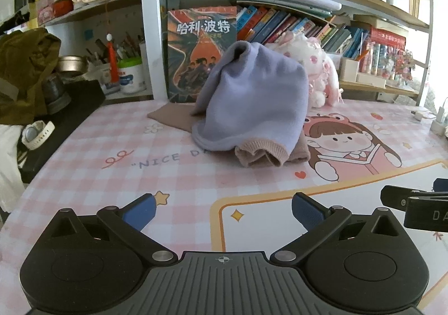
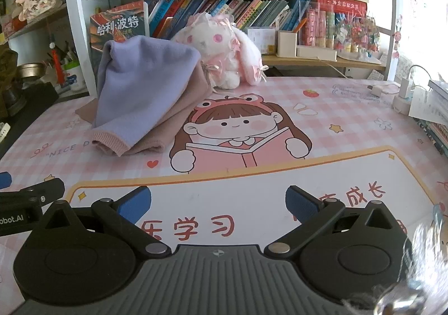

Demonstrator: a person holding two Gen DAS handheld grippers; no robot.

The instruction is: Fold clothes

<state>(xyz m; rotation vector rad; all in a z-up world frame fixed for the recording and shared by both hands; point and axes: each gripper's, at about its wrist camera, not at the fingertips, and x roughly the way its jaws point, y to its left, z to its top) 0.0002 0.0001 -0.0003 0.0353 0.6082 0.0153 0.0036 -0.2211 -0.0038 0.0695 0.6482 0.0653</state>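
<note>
A garment with a lavender inside and dusty-pink outside (image 1: pixel 252 102) stands heaped in a peak on the pink checked desk mat (image 1: pixel 112 175), its ribbed pink cuff (image 1: pixel 260 154) at the front. It also shows in the right wrist view (image 2: pixel 140 91), at the left. My left gripper (image 1: pixel 223 213) is open and empty, low over the mat, well short of the garment. My right gripper (image 2: pixel 218 204) is open and empty, over the white panel of the mat, to the right of the garment. The right gripper's body shows at the left view's right edge (image 1: pixel 420 208).
A white and pink plush rabbit (image 2: pixel 221 49) sits behind the garment. A Harry Potter book (image 1: pixel 201 43) leans against the shelf of books. Chargers and cables (image 2: pixel 397 94) lie at the right. A black stand with a watch (image 1: pixel 37 134) is at the left.
</note>
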